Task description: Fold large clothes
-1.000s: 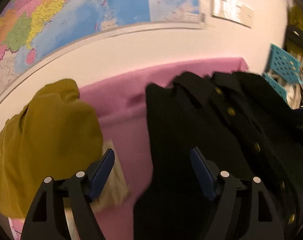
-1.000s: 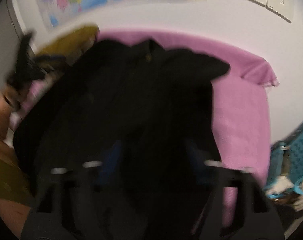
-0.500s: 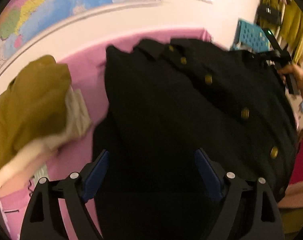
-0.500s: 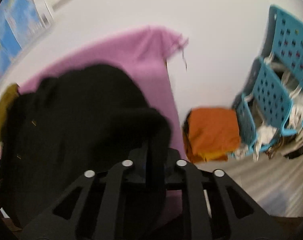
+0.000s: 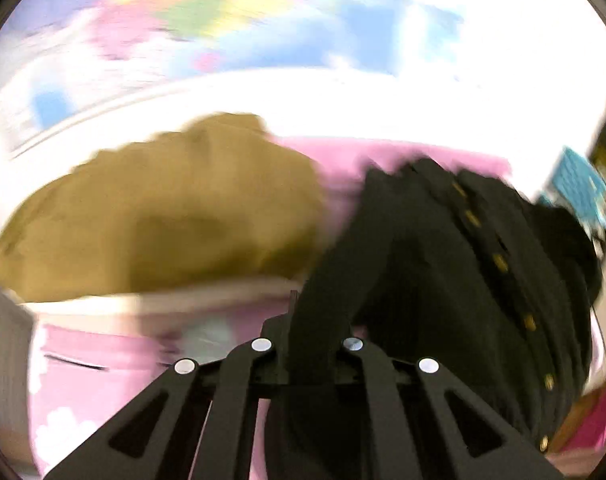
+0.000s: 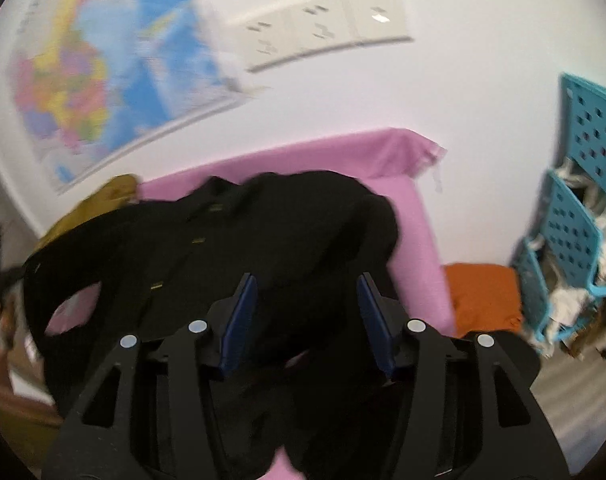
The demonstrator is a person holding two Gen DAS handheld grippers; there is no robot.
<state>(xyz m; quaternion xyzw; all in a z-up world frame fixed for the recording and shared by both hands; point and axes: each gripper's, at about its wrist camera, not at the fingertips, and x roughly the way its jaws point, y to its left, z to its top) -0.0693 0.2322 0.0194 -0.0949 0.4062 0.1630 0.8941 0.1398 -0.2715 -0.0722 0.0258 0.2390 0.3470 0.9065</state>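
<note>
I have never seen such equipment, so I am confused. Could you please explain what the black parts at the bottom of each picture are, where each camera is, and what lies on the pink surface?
No robot is here: a person holds a two-finger gripper in each hand, and a fisheye camera on each looks forward along its fingers. The black parts are those grippers. In the left view, the left gripper is shut on a fold of the black coat. In the right view, the right gripper is open, its blue pads apart above the coat. The coat, with gold buttons, lies on a pink sheet. A mustard garment lies to its left. A map hangs on the wall; blue baskets stand at the right.
</note>
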